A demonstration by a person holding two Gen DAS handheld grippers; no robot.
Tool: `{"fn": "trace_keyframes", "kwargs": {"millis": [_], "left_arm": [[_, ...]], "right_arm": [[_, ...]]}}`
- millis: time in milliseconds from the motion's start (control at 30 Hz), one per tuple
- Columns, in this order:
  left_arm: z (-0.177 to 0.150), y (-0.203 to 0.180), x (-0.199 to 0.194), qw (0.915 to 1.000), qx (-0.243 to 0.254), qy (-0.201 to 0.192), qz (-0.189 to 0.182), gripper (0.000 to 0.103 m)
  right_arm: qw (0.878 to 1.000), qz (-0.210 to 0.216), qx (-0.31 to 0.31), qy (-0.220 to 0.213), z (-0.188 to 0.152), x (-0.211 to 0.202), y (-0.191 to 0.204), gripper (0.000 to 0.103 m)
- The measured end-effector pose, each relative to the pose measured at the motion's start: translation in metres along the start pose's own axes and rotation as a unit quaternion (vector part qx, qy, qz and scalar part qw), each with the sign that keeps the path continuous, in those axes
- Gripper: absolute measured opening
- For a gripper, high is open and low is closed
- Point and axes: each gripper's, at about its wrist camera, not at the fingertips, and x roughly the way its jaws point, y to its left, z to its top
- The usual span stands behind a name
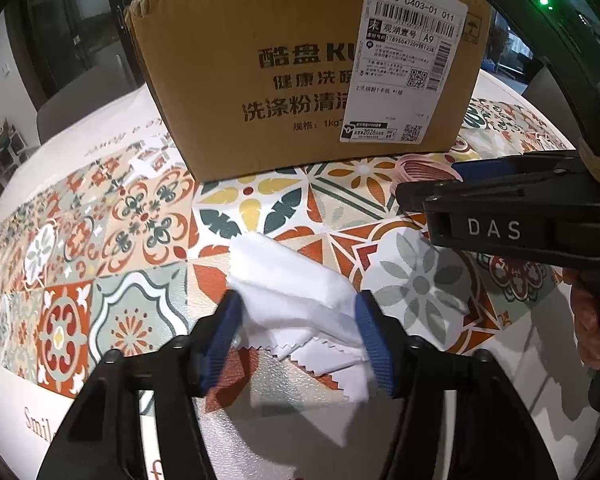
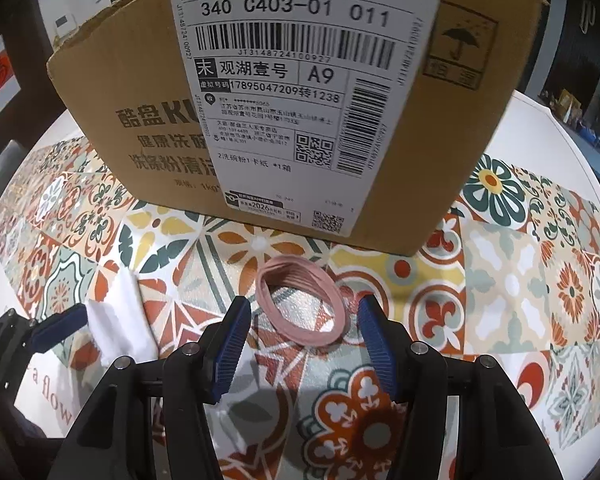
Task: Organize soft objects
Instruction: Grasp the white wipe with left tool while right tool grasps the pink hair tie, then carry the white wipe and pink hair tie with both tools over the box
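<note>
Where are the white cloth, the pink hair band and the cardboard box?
white cloth (image 1: 296,296): left wrist view, on its folded middle.
pink hair band (image 2: 332,300): right wrist view, on its right-hand rim.
cardboard box (image 1: 228,32): left wrist view, on its bare front wall.

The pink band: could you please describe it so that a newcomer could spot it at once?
Find the cardboard box on the patterned tablecloth. Just in front of it lies the pink band, between the right gripper's open fingers. It is a flat stretchy loop, unlike the crumpled white cloth to its left.

Cardboard box (image 2: 284,120) blocking far side
</note>
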Motion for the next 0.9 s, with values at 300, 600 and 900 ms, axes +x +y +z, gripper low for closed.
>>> {"fn": "trace_keyframes", "kwargs": {"millis": [300, 600, 900], "left_arm": [[0.001, -0.001, -0.001, 0.9993, -0.011, 0.006, -0.035, 0.021], [0.004, 0.004, -0.009, 0.9973, -0.033, 0.009, -0.065, 0.009], [0.012, 0.009, -0.041, 0.9960, -0.042, -0.026, -0.074, 0.009]], "right_arm": [[1.000, -0.001, 0.004, 0.004, 0.000, 0.007, 0.003, 0.025], [1.000, 0.009, 0.023, 0.003, -0.009, -0.009, -0.004, 0.013], [0.999, 0.013, 0.027, -0.019, -0.013, -0.045, 0.004, 0.013]]}}
